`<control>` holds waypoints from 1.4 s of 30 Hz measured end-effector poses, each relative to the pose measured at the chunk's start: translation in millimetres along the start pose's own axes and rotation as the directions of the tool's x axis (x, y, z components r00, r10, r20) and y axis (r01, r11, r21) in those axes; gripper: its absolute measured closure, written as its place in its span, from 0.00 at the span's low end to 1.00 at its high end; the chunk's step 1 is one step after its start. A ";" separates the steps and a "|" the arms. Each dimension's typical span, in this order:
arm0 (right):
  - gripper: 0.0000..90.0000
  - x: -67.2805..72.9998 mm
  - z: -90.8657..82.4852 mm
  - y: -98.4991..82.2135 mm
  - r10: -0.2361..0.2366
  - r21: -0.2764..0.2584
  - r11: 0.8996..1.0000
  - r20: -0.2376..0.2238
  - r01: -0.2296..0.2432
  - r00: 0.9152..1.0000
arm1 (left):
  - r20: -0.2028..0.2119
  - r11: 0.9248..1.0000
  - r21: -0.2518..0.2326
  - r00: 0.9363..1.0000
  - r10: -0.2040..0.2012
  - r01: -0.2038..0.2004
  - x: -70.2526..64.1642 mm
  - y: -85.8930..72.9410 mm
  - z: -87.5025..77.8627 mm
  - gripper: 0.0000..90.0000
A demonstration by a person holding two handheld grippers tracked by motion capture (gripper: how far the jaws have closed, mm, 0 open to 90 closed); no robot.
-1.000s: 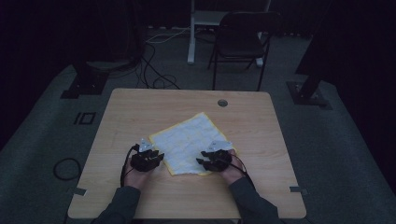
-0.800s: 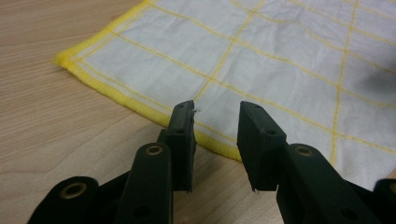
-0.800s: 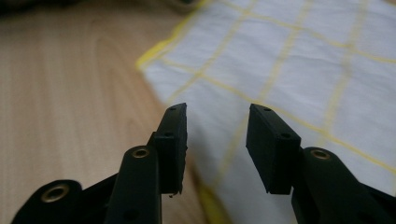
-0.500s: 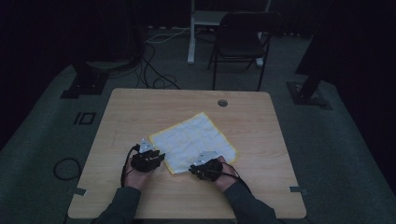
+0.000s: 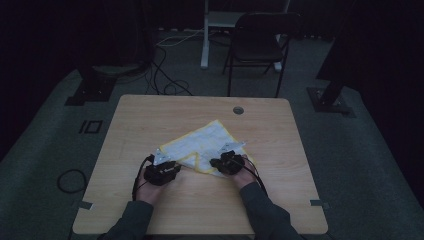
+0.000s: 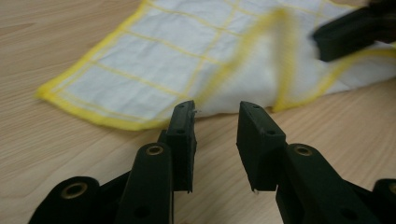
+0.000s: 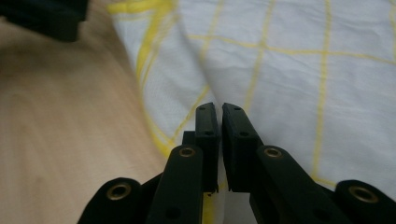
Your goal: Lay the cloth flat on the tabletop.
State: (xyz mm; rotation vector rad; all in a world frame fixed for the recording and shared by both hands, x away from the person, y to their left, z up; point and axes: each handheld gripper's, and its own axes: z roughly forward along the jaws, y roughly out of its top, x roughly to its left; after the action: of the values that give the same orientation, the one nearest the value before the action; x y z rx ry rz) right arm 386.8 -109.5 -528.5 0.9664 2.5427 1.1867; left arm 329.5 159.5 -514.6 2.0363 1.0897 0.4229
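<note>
My right gripper (image 7: 219,109) has just been closing; its jaws now pinch the white, yellow-lined cloth (image 5: 207,142) at its near edge. My left gripper (image 6: 215,112) stands half open, empty, just short of the cloth's border on the table (image 5: 150,115).

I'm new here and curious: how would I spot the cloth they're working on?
Look at the wooden table. Near its front middle, between the two black grippers, lies the cloth. It is white with a yellow border and thin yellow grid lines, one corner folded over.

Cloth (image 6: 280,70) fold blurred, far edge cropped
</note>
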 end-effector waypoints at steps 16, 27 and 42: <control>0.80 -17.3 -11.9 -1.4 0.032 -0.017 0.999 0.090 -0.030 0.995 | 0.085 0.995 0.076 0.995 0.051 -0.057 -38.4 8.3 44.1 0.70; 0.79 -29.2 -16.0 -3.7 0.028 -0.028 0.999 0.144 -0.024 0.989 | 0.002 0.991 0.102 0.997 0.083 -0.082 -42.0 13.9 54.8 0.86; 0.73 -54.6 -5.2 -2.2 0.004 0.005 1.000 0.264 -0.005 0.964 | 0.016 0.994 0.082 0.997 0.071 -0.072 -36.3 3.3 29.3 0.98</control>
State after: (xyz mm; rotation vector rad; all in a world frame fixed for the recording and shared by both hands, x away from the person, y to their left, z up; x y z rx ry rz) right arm 425.9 -147.8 -532.7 1.0543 2.3362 0.9771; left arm 327.8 114.9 -528.6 2.1532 1.0439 0.4058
